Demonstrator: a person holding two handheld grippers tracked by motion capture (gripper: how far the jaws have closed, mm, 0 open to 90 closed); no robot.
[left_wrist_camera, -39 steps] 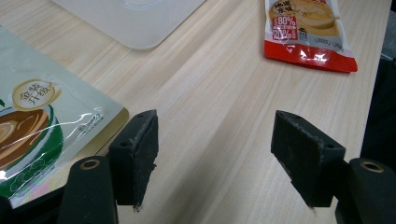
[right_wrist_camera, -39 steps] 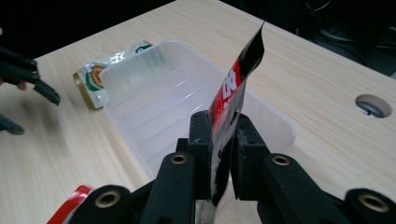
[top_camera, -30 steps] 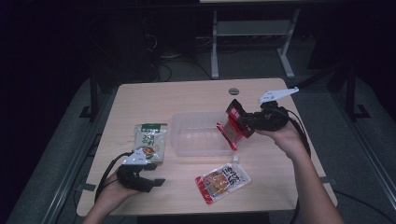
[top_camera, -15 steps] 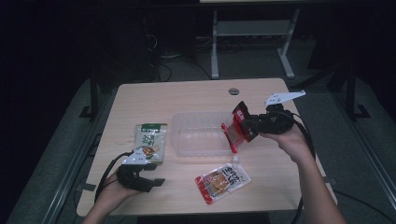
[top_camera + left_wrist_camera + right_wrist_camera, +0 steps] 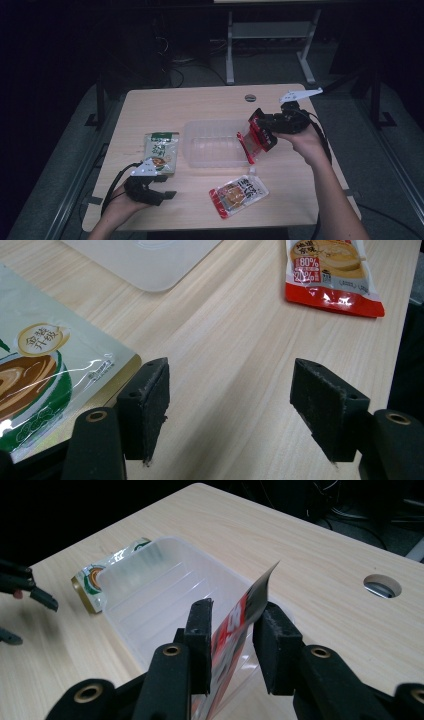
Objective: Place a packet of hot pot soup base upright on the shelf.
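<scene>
Nearest the person, the left gripper (image 5: 159, 192) sits low on the wooden table (image 5: 200, 105), on the near-left side of the clear plastic tray (image 5: 212, 150), with the left hand (image 5: 120, 205) wrapped around its back end. From above it's hard to read the jaws, but the left gripper view settles it: they stand wide apart with bare tabletop between them and nothing held. That same view shows the green snack pouch (image 5: 40, 380) just beside one jaw and an orange-red pouch (image 5: 330, 275) farther off, plus a corner of the tray. In the high view the orange-red pouch lies flat, near and slightly right of the tray, and the green one lies just left of it. Farther back, the right gripper (image 5: 257, 135) is raised at the tray's right end, the right hand (image 5: 300, 140) up off the table with the forearm angling in from the lower right. The right gripper view shows what the overhead one blurs: the jaws are narrowed around a red packet (image 5: 235, 630), edge-on and upright, over the tray's near rim.
</scene>
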